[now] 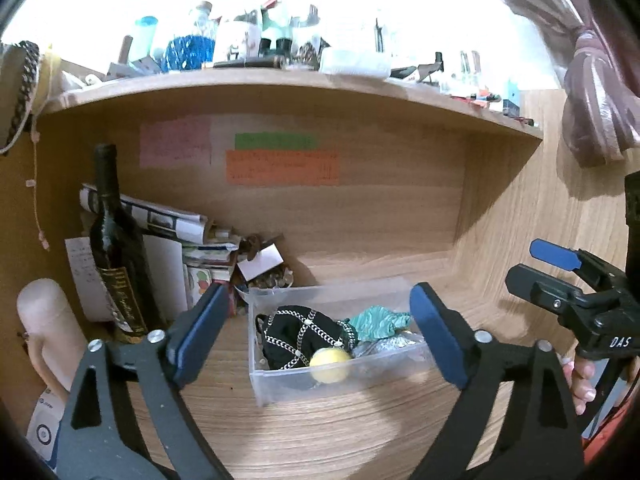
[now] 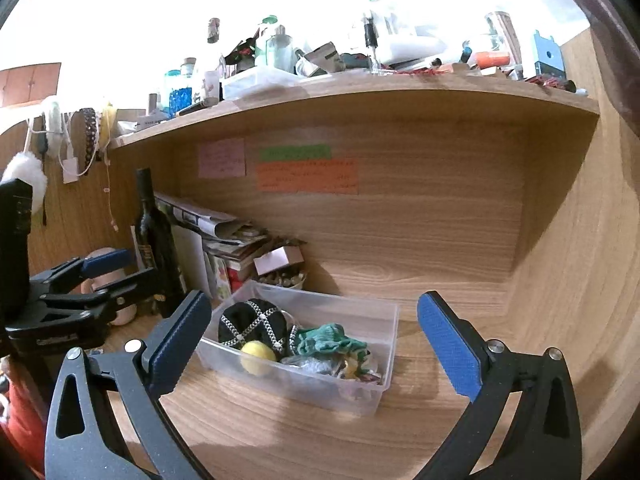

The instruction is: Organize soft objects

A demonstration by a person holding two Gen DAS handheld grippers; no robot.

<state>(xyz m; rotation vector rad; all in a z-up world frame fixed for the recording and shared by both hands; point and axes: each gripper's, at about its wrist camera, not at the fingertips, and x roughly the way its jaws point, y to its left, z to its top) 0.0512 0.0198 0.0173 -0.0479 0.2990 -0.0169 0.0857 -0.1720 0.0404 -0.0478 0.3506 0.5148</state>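
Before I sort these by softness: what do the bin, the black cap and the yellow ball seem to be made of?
Bin: clear, slightly frosted plastic; its contents show through the walls.
Black cap: dark cloth, crossed by shiny silver chain or braid trim.
Yellow ball: matte, smooth-looking, possibly foam or rubber; the look leaves it open.

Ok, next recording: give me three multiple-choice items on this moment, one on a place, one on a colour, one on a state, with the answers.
1. Where is the yellow ball?
A. on the upper shelf
B. inside the clear plastic box
C. on the desk beside the bottle

2. What colour is the crumpled cloth in the box?
A. green
B. red
C. white

3. How do the left gripper and right gripper stand?
A. both shut on the black cap
B. one open, one shut
C. both open, holding nothing

Answers: 1 B, the ball lies against the box's front wall by the black cap. 2 A, it shows teal-green in both views. 3 C, each pair of blue pads is spread wide with only air between.
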